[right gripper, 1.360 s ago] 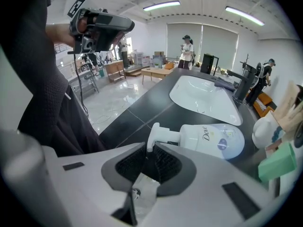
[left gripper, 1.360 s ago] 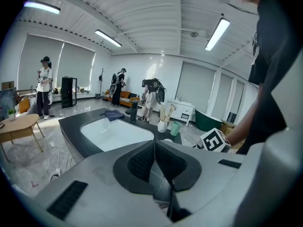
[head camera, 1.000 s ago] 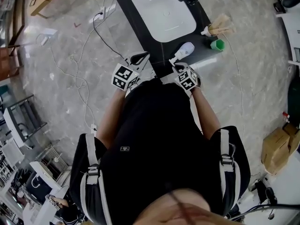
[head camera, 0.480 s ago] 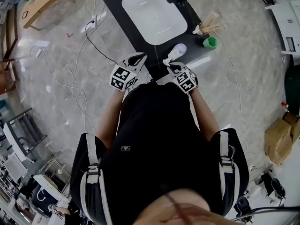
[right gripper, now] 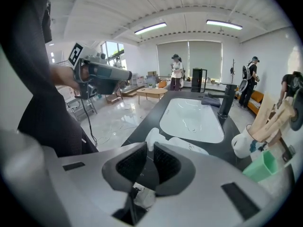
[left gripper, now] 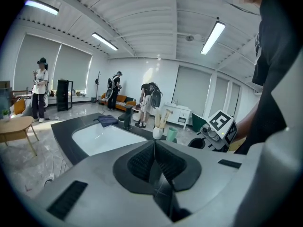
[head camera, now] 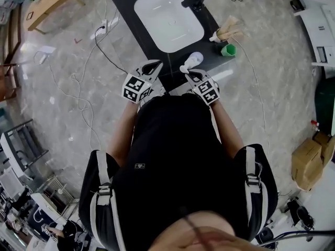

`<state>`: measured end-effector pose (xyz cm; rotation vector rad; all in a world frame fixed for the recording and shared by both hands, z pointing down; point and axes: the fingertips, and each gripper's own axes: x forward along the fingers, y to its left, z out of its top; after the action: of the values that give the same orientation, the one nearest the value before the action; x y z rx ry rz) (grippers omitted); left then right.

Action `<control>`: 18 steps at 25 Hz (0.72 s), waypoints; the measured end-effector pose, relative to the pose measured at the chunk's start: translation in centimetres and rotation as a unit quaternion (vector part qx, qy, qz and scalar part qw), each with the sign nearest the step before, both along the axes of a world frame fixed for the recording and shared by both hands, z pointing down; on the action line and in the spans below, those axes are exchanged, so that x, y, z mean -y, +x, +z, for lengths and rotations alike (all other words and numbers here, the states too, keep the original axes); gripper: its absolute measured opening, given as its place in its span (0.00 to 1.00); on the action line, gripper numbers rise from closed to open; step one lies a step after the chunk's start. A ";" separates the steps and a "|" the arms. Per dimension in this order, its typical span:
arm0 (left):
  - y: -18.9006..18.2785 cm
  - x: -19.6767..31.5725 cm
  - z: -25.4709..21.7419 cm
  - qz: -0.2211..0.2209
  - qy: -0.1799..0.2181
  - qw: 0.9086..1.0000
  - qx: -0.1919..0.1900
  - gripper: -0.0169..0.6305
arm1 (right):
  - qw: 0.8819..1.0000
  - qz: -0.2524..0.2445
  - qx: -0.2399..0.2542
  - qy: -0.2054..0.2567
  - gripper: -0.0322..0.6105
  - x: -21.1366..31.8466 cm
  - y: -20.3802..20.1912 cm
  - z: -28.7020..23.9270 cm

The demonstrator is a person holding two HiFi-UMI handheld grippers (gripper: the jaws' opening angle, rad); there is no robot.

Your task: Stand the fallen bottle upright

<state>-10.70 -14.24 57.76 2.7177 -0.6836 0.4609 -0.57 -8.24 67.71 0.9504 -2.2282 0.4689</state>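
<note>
White-trimmed shoulder straps [head camera: 102, 188] cross a black shirt [head camera: 172, 156].

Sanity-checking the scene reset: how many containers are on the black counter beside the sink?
3: the fallen white bottle closest, a green cup to its right, and a white holder of wooden sticks just beyond the cup. None seem hidden.

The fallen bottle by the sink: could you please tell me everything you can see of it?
The bottle is white, looks like plastic, with a rounded body and a narrower top end. It lies on its side on the black counter, just in front of the white sink, top end toward the right gripper, which is close; contact cannot be told.
</note>
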 end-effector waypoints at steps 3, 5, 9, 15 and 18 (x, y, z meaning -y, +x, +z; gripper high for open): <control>0.1 -0.8 -0.1 -0.020 -0.007 1.000 -0.001 0.05 | 1.000 -0.006 0.007 0.003 0.21 0.3 1.0 -1.0; 0.2 -1.3 0.0 -0.030 -0.011 0.999 0.001 0.05 | 1.000 -0.012 0.012 0.007 0.21 0.6 1.5 -1.8; 1.1 -1.8 -0.1 -0.048 -0.012 0.999 0.003 0.05 | 1.000 -0.012 0.028 0.000 0.21 0.9 2.6 -2.5; 3.3 -2.2 -0.9 -0.061 -0.004 0.998 0.003 0.05 | 0.997 0.002 0.080 -0.014 0.21 1.6 4.2 -3.1; 4.2 -2.7 -1.0 -0.064 -0.002 0.998 0.008 0.05 | 0.996 -0.001 0.083 -0.008 0.21 2.0 4.9 -3.5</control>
<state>-6.47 -11.57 56.77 2.6492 -0.8541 0.4540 4.35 -10.29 64.24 0.9300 -2.3701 0.5836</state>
